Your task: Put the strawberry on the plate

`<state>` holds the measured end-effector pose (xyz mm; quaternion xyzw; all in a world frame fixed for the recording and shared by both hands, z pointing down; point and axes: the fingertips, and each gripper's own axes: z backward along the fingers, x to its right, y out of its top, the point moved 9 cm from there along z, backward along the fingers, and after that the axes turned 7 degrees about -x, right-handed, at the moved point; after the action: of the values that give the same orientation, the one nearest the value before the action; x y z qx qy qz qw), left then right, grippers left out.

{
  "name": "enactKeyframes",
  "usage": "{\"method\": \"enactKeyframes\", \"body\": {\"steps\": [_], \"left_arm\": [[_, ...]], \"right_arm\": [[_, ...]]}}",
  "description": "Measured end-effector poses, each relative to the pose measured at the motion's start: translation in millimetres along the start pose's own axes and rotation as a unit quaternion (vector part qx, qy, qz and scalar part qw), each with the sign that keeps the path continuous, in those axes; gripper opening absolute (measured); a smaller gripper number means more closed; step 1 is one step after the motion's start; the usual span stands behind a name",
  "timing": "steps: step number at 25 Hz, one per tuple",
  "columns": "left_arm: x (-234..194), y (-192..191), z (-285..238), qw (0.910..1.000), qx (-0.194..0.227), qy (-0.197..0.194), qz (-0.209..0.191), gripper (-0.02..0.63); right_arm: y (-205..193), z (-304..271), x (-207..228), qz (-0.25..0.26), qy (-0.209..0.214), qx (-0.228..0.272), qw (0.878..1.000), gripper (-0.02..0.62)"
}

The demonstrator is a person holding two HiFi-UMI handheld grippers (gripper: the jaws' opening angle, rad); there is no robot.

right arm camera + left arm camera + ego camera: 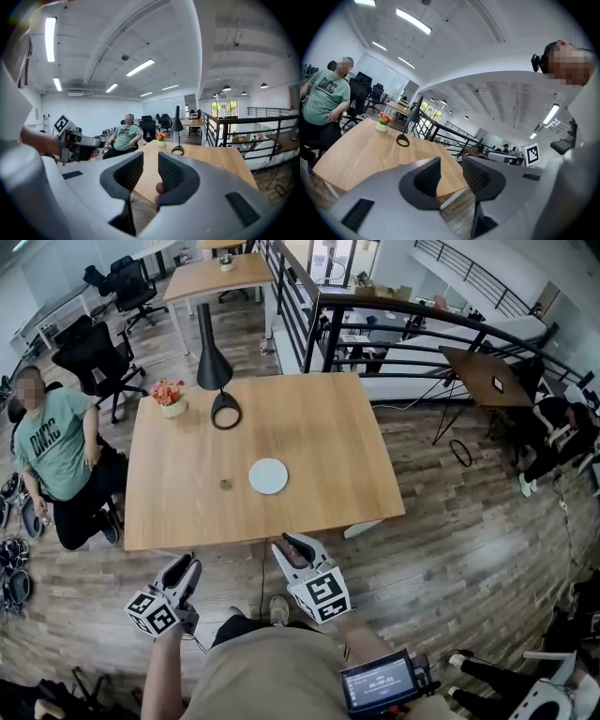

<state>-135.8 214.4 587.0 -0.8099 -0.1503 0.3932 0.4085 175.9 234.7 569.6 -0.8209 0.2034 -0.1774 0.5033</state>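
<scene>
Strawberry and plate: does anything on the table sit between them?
Nothing visible does. The small item that seems to be the strawberry lies just left of the plate, bare table between; lamp and flowerpot stand farther back.

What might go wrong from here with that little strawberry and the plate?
The strawberry is small and lies loose on the table, left of the plate and apart from it: a claw might squash it or send it rolling. The plate seems to lie loose too, so a nudge may slide it. The left claw and right claw both hang short of the table's near edge, so the reach is not yet aimed.
</scene>
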Motion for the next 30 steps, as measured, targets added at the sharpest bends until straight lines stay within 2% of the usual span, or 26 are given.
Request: {"method": "enactKeyframes", "body": {"steps": [5, 8, 30], "left_arm": [[3.1, 2.2, -4.9, 0.9999, 0.003, 0.006, -0.011, 0.130], [1.5, 5.0, -7.7, 0.9999, 0.001, 0.008, -0.011, 0.130], [-0.8, 21.8, -48.8, 0.9995, -0.001, -0.005, -0.032, 0.130]], "right_arm": [[0.1, 4.0, -2.4, 0.096, -0.039, -0.015, 0.994, 0.084], [-0.5, 3.3, -2.8, 0.121, -0.049, -0.020, 0.991, 0.084], [6.3, -10.4, 32.1, 0.106, -0.050, -0.013, 0.993, 0.084]]}}
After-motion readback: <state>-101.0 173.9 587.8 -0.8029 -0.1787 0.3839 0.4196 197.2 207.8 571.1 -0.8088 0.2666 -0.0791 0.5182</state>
